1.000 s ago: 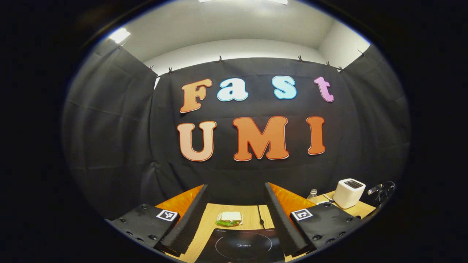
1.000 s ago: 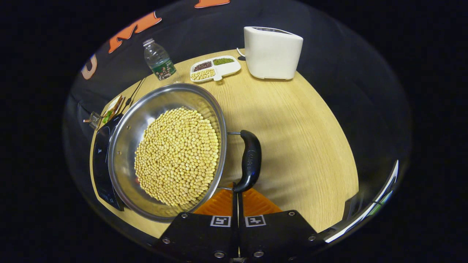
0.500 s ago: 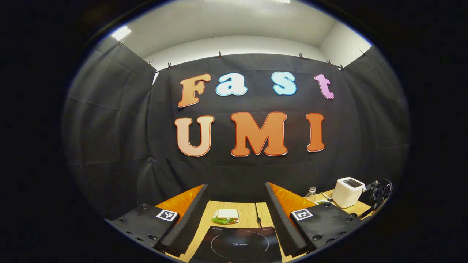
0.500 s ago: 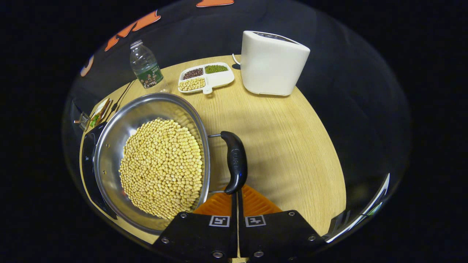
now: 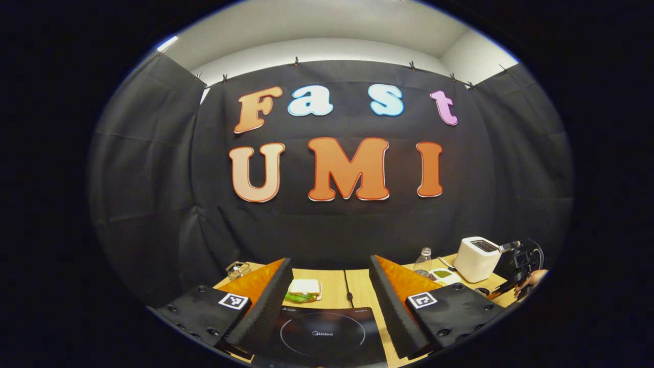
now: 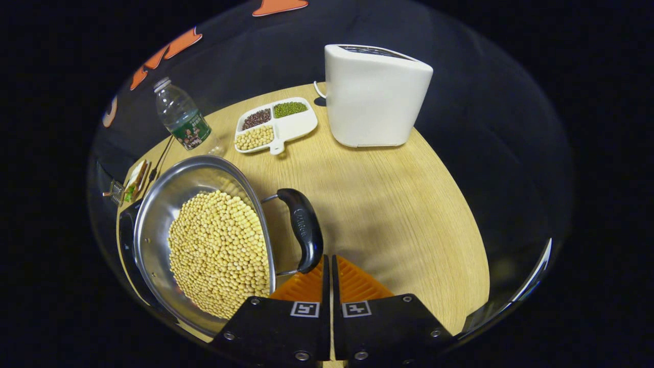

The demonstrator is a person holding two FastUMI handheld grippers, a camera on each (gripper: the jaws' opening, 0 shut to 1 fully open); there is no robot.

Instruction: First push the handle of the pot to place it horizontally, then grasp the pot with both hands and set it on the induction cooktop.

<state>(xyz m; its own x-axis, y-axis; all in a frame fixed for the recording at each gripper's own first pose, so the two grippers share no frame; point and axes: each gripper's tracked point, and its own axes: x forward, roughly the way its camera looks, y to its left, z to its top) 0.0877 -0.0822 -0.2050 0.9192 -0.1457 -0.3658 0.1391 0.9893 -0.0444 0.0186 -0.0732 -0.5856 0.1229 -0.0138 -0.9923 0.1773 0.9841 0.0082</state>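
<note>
A steel pot (image 6: 168,214) full of yellow beans stands on the wooden table (image 6: 388,214), left of centre in the right gripper view. Its black side handle (image 6: 304,230) points towards me. My right gripper (image 6: 328,261) is shut with nothing in it, and its tips sit against the near end of that handle. The black induction cooktop (image 6: 124,240) shows as a dark edge behind the pot's left side. In the left gripper view the cooktop (image 5: 322,335) lies below my left gripper (image 5: 329,259), which is open and held above the table.
A white toaster (image 6: 375,102), a divided dish of beans (image 6: 276,125) and a water bottle (image 6: 181,120) stand at the table's far side. A sandwich on a plate (image 5: 304,290) and a cable (image 5: 349,292) lie behind the cooktop. A hand with the other gripper (image 5: 521,266) shows far right.
The right gripper has moved forward with its tips at the handle, and the pot and handle have shifted left in its view. The left gripper has tilted down, bringing more of the cooktop into view.
</note>
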